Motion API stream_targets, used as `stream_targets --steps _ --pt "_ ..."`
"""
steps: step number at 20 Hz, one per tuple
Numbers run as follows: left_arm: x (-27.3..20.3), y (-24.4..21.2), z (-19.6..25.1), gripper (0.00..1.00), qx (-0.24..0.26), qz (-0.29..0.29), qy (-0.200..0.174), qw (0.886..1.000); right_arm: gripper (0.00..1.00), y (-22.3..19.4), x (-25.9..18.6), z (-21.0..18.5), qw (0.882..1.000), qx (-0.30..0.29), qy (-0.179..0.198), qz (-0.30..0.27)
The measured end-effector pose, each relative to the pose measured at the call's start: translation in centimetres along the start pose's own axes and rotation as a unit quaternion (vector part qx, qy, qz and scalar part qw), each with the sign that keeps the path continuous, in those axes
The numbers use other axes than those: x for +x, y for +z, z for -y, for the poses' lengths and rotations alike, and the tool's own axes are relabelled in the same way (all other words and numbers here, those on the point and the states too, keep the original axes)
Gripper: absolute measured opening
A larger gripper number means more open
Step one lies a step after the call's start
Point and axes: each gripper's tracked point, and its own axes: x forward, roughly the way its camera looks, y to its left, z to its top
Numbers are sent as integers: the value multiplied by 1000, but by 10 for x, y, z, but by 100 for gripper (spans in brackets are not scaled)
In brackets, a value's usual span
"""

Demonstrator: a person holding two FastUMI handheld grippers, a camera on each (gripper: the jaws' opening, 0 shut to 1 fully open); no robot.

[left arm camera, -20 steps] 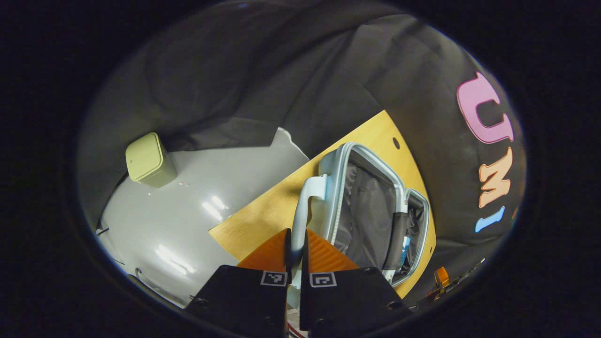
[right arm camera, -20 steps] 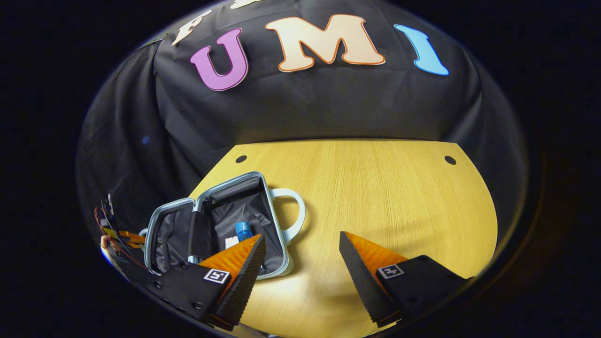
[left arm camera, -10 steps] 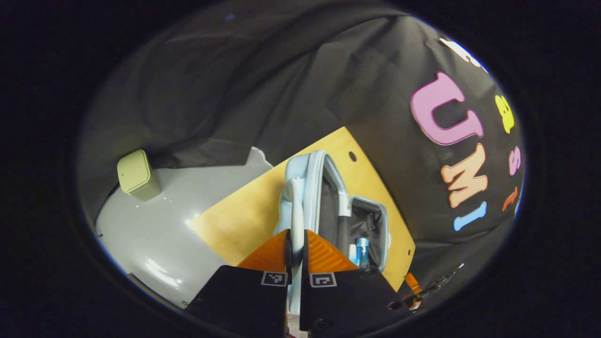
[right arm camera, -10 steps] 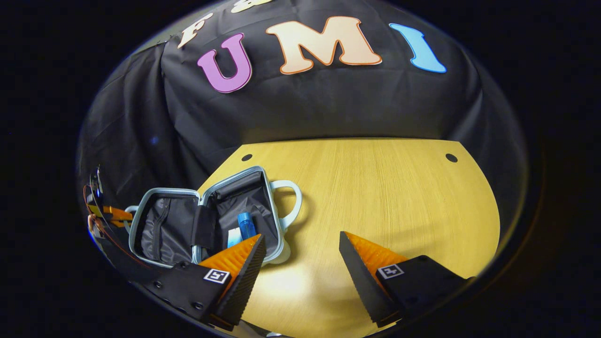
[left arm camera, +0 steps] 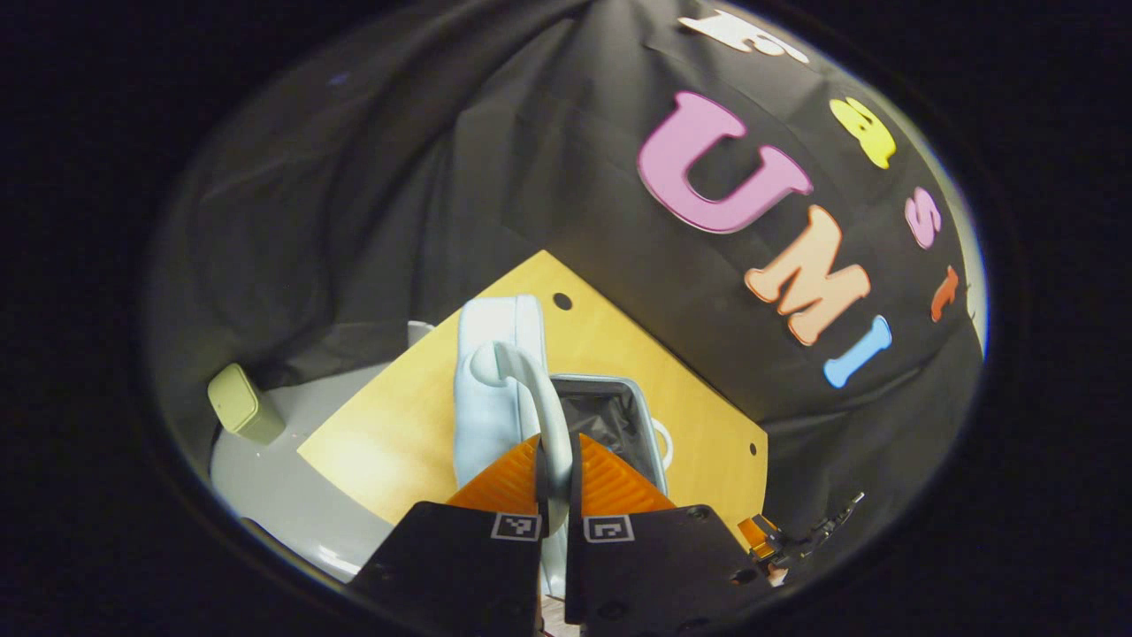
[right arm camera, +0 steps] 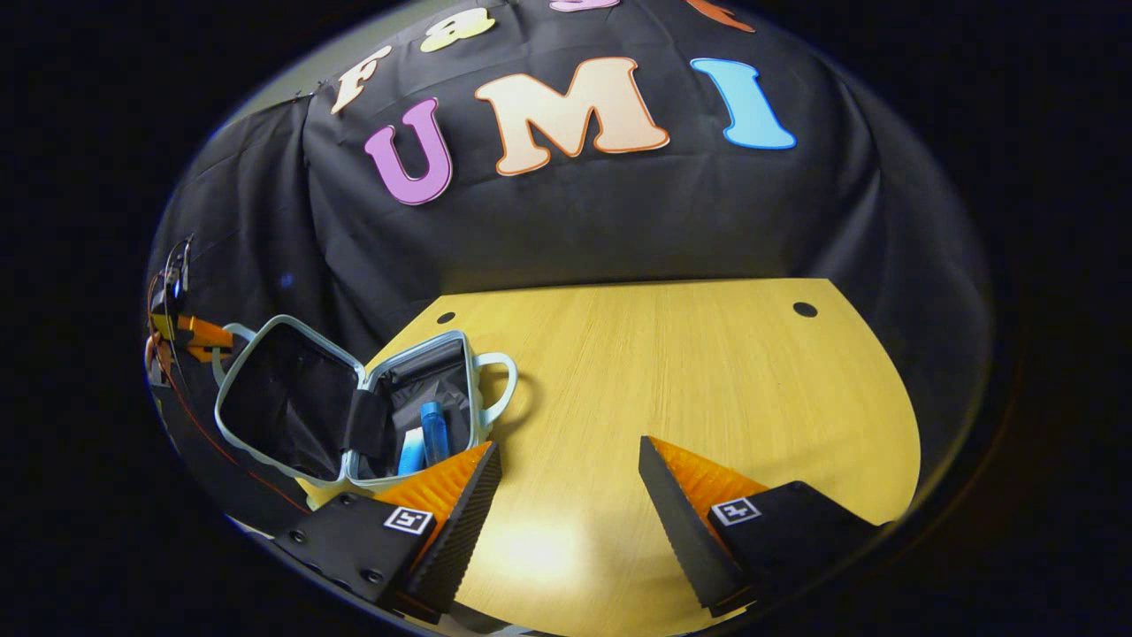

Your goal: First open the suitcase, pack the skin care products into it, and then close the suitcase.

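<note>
Left gripper view: the left gripper (left arm camera: 557, 473) has its two fingers pressed together on the pale handle (left arm camera: 531, 389) of the suitcase lid (left arm camera: 491, 389), which stands raised on edge above the wooden table (left arm camera: 398, 425). Beyond the lid, part of the dark-lined base of the suitcase (left arm camera: 610, 416) lies open on the tabletop, its second handle (left arm camera: 665, 442) jutting toward the far edge. A pale green bin (left arm camera: 239, 402) sits on the grey floor (left arm camera: 292, 495) beside the table, and at lower right the other gripper (left arm camera: 778, 544) appears as a tangle of wires and brackets.

The right gripper view supplies the interior. The right gripper (right arm camera: 570, 460) hangs spread wide over bare tabletop (right arm camera: 707, 372), holding nothing. To its left the suitcase (right arm camera: 354, 407) sits near the table's left edge, lid (right arm camera: 274, 407) tilted up, with a blue bottle (right arm camera: 433, 429) and a lighter blue-and-white tube (right arm camera: 411, 449) lying side by side in the base. The left gripper (right arm camera: 190, 332) shows at the far left, at the lid's handle.
</note>
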Motion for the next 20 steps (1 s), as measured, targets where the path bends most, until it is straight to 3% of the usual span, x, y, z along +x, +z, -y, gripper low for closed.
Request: stream_targets --steps 5,11,20 --pt "38 -10 82 4 55 -27 -29 998 98 -1 -24 36 1000 16 -20 17" --pt "96 -41 160 3 85 -86 -76 990 98 7 -45 70 997 57 -40 43" --pt "213 -116 207 4 152 -182 -39 971 98 22 -60 90 990 103 -53 78"
